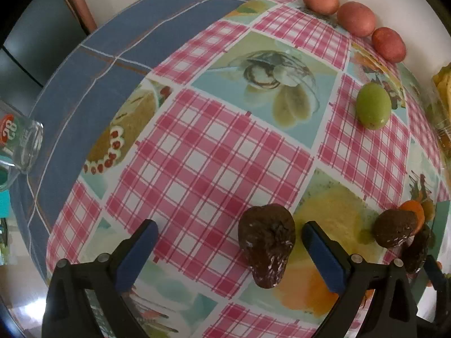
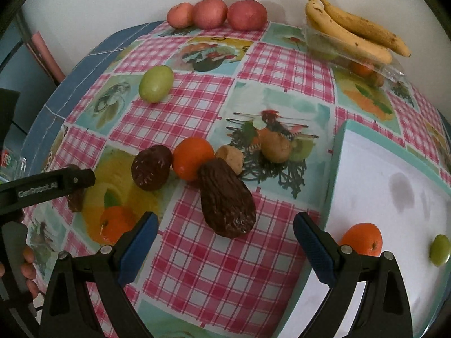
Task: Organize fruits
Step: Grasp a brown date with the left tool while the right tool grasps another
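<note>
Spread wide, left gripper (image 1: 229,242) low over the checked tablecloth (image 1: 197,157), a dark avocado (image 1: 266,243) lying between its fingers. Right gripper (image 2: 225,233) likewise splayed, framing another dark avocado (image 2: 227,198). Beyond: orange (image 2: 192,157), green fruit (image 2: 156,83), bananas (image 2: 352,32); white tray (image 2: 400,180) at right.

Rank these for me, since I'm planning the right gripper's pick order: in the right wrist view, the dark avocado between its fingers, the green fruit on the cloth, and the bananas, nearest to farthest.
1. Dark avocado, just ahead of the right gripper.
2. Green fruit, left, mid-table.
3. Bananas, far right, by the wall.
</note>
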A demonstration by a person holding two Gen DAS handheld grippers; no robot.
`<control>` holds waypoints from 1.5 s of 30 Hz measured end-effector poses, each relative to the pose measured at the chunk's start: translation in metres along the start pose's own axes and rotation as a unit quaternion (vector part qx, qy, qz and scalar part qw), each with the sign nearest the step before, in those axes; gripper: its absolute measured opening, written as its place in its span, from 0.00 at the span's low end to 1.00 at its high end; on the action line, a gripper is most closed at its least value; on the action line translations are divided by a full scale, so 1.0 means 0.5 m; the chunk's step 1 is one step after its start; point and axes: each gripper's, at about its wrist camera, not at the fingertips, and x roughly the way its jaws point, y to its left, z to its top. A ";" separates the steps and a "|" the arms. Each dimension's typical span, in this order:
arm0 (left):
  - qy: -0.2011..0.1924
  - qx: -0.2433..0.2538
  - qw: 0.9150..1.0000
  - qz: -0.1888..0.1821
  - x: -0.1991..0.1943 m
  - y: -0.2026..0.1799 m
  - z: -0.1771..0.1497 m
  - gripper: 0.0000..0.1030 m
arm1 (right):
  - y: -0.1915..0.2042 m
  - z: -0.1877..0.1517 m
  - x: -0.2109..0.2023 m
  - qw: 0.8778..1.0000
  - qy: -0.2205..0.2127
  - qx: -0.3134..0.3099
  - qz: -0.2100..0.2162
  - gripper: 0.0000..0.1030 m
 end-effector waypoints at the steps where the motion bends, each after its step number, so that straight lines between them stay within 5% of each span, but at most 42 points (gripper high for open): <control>1: 0.000 -0.001 1.000 -0.001 -0.001 -0.001 0.000 1.00 | 0.003 -0.001 0.001 1.000 0.000 -0.004 -0.004 0.94; 15: -0.005 0.023 1.000 -0.009 -0.001 -0.018 0.000 0.99 | 0.019 -0.003 0.030 0.999 0.013 -0.032 -0.024 0.93; 17: -0.009 0.032 0.999 -0.013 -0.005 -0.028 -0.001 0.95 | 0.019 -0.004 0.036 0.999 0.017 -0.033 -0.025 0.87; 21: -0.020 0.047 0.998 -0.021 -0.021 -0.043 0.001 0.69 | 0.018 -0.002 0.034 0.999 0.013 -0.031 -0.023 0.81; 26: -0.028 0.048 0.998 -0.025 -0.033 -0.048 0.003 0.38 | 0.023 0.003 0.026 0.999 0.005 -0.032 -0.021 0.59; 28: -0.027 0.046 0.998 -0.028 -0.035 -0.048 0.005 0.37 | 0.024 0.004 0.026 0.999 0.004 -0.030 -0.021 0.57; 30: -0.023 0.044 0.998 -0.031 -0.037 -0.048 0.009 0.37 | 0.019 0.006 0.021 0.999 0.000 -0.030 -0.022 0.42; 32: -0.021 0.032 0.998 -0.049 -0.042 -0.044 0.014 0.37 | 0.011 0.006 0.016 1.000 -0.004 -0.023 -0.020 0.37; 45: -0.113 0.016 0.989 -0.095 -0.167 -0.015 0.039 0.37 | -0.005 0.026 -0.085 0.998 -0.057 0.012 -0.005 0.37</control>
